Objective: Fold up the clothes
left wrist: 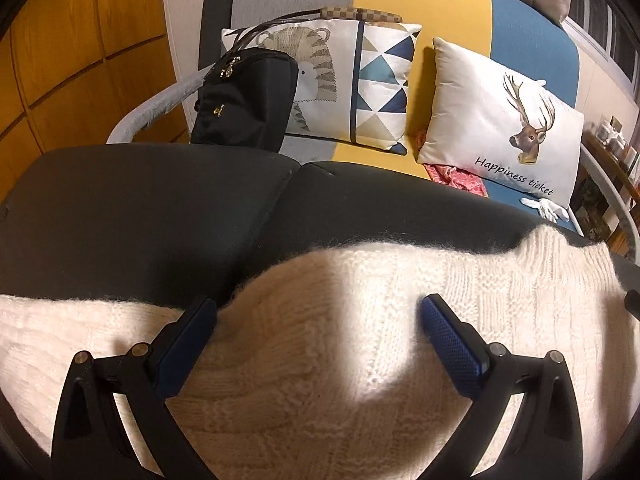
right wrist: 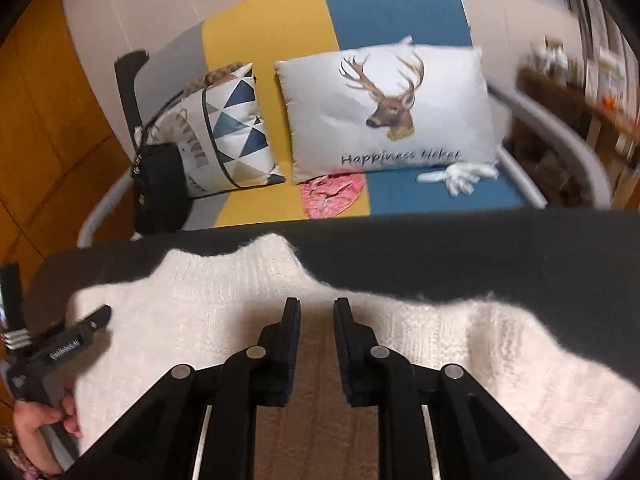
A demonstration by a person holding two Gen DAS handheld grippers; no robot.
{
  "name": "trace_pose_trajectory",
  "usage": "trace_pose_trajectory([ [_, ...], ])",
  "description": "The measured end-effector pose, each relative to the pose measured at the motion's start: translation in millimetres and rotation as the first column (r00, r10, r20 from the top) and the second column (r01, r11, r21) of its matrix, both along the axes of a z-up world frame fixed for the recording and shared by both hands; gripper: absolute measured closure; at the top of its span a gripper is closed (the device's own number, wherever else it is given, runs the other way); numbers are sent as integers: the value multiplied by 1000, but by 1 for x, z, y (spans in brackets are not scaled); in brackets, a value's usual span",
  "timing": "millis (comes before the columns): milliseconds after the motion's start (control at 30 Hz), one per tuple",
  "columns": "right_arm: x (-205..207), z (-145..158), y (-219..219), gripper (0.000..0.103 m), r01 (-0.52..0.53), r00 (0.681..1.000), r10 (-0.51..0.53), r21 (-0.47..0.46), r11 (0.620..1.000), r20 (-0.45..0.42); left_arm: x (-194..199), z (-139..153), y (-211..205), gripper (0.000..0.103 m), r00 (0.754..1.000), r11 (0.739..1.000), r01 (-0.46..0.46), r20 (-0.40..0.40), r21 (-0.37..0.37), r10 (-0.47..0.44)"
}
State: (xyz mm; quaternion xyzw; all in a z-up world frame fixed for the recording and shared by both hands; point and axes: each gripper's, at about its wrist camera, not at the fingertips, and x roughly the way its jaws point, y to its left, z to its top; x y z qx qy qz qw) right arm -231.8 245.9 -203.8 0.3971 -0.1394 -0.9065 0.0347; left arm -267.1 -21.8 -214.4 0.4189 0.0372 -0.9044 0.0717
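Cream knitwear, one fuzzy sweater (left wrist: 360,360), lies spread on the dark surface (left wrist: 140,208), its far edge short of the surface's far rim, leaving a bare dark strip. Two tools hover over it: the left tool (left wrist: 318,312) gapes wide with nothing between its pads; the right tool (right wrist: 317,312) stands slightly parted, gripping nothing, sweater below. Beyond the surface, a sofa (right wrist: 272,40) carries two cushions, one black bag (left wrist: 244,100), one pink cloth (right wrist: 332,196) and one white glove (right wrist: 456,176).
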Motion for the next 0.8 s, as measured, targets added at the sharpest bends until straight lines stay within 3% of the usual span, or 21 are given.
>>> trace_pose_trajectory([
  [100, -18, -16, -11, 86, -44, 998, 41, 64, 997, 45, -1, -1, 0, 0, 1000, 1000, 0, 0, 6, 0],
  [233, -29, -21, -26, 89, -24, 999, 19, 206, 978, 29, -1, -2, -4, 0, 1000, 1000, -2, -1, 30, 2],
  [333, -23, -19, -20, 86, -33, 999, 30, 159, 987, 24, 0, -3, -6, 0, 1000, 999, -5, -3, 43, 5],
  [433, 11, -11, 4, 86, 31, 998, -30, 23, 999, -46, 0, -3, -6, 0, 1000, 999, -6, -4, 44, 6],
  [533, 39, -8, 35, 85, 154, 988, -150, 129, 980, -35, 0, -3, -5, 0, 1000, 999, -7, -5, 44, 7],
  [567, 44, -10, 47, 84, 167, 986, -164, 118, 979, -31, 0, -3, -5, 0, 1000, 999, -7, -6, 43, 8],
  [700, 42, -21, 72, 84, 149, 989, -149, 37, 988, -7, 1, -4, -6, 0, 1000, 999, -8, -7, 44, 8],
  [800, 26, -31, 66, 87, 119, 991, -124, 96, 988, 48, 1, -4, -6, 0, 1000, 999, -10, -12, 45, 11],
])
